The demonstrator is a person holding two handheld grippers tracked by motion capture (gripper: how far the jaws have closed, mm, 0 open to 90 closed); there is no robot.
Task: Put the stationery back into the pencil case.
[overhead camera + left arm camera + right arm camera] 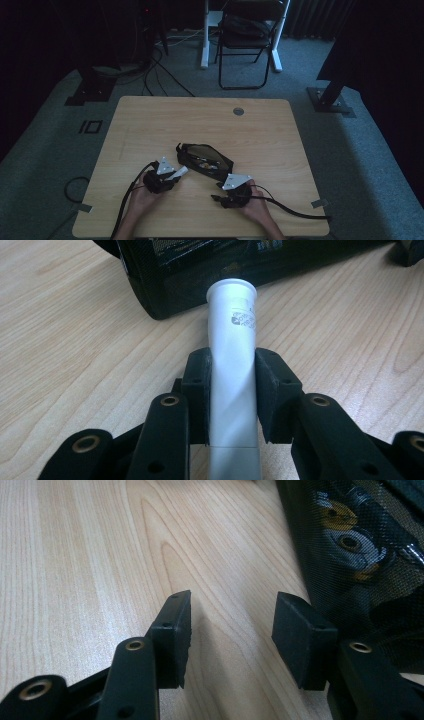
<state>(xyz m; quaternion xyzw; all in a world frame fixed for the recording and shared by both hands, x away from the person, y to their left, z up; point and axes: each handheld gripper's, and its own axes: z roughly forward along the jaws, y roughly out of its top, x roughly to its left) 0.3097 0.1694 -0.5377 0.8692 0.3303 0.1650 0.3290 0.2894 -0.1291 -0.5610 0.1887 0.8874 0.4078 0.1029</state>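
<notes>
Left gripper (232, 390) is clamped on a white tube (233, 355), its capped end aimed at the black mesh pouch (205, 159) lying mid-table, just beyond both hands. Right gripper (232, 640) hovers near the pouch's right side, jaws apart and empty. Judgement: the right should pinch the pouch's edge and hold the mouth wide; then feed the tube in straight, low, without snagging the mesh.
</notes>
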